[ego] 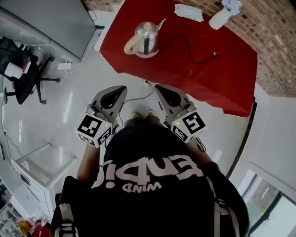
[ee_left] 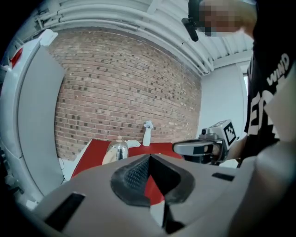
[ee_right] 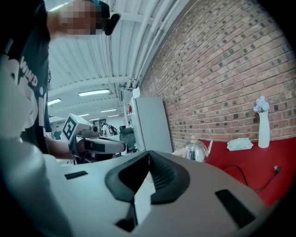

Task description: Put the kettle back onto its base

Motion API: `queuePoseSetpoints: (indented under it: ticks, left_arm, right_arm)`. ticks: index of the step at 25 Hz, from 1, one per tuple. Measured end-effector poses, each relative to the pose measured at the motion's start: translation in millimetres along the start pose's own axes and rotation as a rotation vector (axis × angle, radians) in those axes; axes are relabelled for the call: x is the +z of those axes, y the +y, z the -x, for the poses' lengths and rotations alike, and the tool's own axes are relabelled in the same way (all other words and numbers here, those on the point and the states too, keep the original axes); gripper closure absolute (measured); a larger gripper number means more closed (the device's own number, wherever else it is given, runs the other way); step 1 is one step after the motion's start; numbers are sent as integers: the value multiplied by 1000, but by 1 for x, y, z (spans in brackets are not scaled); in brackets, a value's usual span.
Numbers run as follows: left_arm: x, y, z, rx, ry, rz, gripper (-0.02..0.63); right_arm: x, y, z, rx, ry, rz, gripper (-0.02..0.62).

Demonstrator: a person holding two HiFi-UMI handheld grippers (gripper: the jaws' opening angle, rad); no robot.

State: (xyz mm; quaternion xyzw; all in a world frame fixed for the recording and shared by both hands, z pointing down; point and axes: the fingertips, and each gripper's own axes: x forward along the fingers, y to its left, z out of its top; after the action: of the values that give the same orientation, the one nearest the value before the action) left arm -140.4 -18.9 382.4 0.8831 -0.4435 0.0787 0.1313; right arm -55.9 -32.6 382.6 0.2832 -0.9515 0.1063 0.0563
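Observation:
A shiny steel kettle (ego: 147,38) with a beige handle stands upright near the left end of the red table (ego: 222,78). A pale disc shows under its bottom edge, and a black cord (ego: 196,59) runs from there across the cloth to a loose plug. The kettle also shows small and far off in the left gripper view (ee_left: 119,150) and the right gripper view (ee_right: 196,150). My left gripper (ego: 121,89) and right gripper (ego: 158,87) are held side by side before my chest, over the floor and short of the table. Both are shut with nothing between their pads.
A white vase (ego: 220,17) and a tissue pack (ego: 188,12) stand at the table's far edge, by the brick wall. A grey cabinet (ego: 51,23) is to the table's left. A black office chair (ego: 27,74) and white shelving (ego: 41,166) stand on the pale floor at left.

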Motion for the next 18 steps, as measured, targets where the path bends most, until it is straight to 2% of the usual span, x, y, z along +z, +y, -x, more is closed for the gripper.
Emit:
queuePoseSetpoints:
  ticks: [11,18]
  left_arm:
    - [12,-5,4,23,-26,-20,598]
    - [11,-5,0,26,-22,-28,598]
  right_arm:
    - [13,1,8,33,-30,30,574]
    - [17,8,13,103,-31,43,574]
